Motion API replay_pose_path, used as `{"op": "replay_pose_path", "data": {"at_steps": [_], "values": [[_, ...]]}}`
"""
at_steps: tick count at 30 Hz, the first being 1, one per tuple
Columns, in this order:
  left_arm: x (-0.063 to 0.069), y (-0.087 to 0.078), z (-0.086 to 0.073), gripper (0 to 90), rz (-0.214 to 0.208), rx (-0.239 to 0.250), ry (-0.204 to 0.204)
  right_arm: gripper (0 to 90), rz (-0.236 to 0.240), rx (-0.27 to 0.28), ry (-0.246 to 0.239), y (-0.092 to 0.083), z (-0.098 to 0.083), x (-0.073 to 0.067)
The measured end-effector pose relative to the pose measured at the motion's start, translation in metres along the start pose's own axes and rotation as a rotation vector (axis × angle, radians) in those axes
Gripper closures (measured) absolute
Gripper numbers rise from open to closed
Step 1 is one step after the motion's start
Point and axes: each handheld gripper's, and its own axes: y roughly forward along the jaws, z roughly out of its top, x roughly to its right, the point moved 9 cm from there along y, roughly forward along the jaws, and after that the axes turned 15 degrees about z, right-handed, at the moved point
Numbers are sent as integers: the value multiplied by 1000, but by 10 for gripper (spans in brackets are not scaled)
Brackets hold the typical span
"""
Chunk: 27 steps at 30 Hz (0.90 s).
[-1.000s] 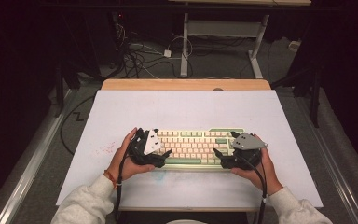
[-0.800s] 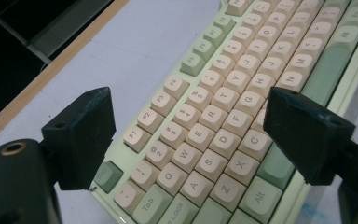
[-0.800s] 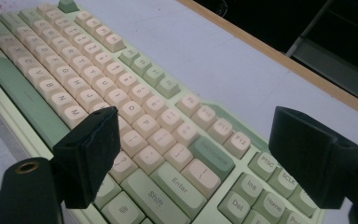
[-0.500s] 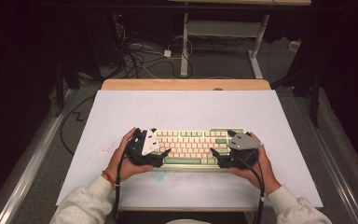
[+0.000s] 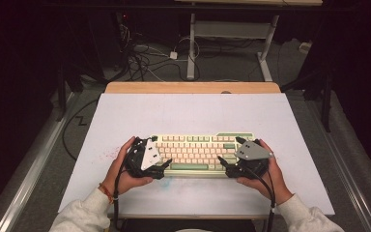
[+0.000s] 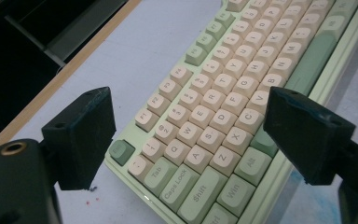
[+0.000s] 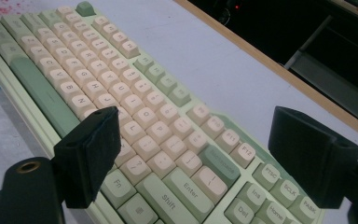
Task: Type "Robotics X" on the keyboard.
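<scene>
The bench (image 5: 193, 113) is the largest thing in the high view, a wide pale sheet with a strip of bare wood along its far edge; a faint patch of red specks marks the sheet just left of the person's left hand, and a bluish smear lies near the front edge of the keyboard. Beyond the bench, on the dark floor, lie tangled cables (image 5: 142, 58) and the white legs of a second table (image 5: 232, 43), well apart from the work.

The keyboard (image 5: 198, 153) lies flat on the near half of the bench, roughly centred, its long side running left to right; its case is pale green, most keycaps are cream, and the space bar, Shift, Enter, Tab, Caps Lock and the outer keys are green; legends such as Q, W, A, S, Z, X read clearly in the left gripper view.

The left claw (image 5: 163, 166) sits at the keyboard's left end, its 2 black jaws spread wide, 1 off the back-left corner over the sheet and 1 over the front edge by the Alt key; nothing is gripped. The right claw (image 5: 223, 166) sits at the right end, likewise spread wide above the Enter and Shift keys, gripping nothing. Nothing stands between either claw and the keyboard.
</scene>
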Motion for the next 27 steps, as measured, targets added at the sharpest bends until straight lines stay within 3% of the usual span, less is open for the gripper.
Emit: {"op": "replay_pose_path", "data": {"at_steps": [27], "values": [[-9,-27,-28,159,31,-19,9,184,-36,-12,6,-27,-13,2]]}}
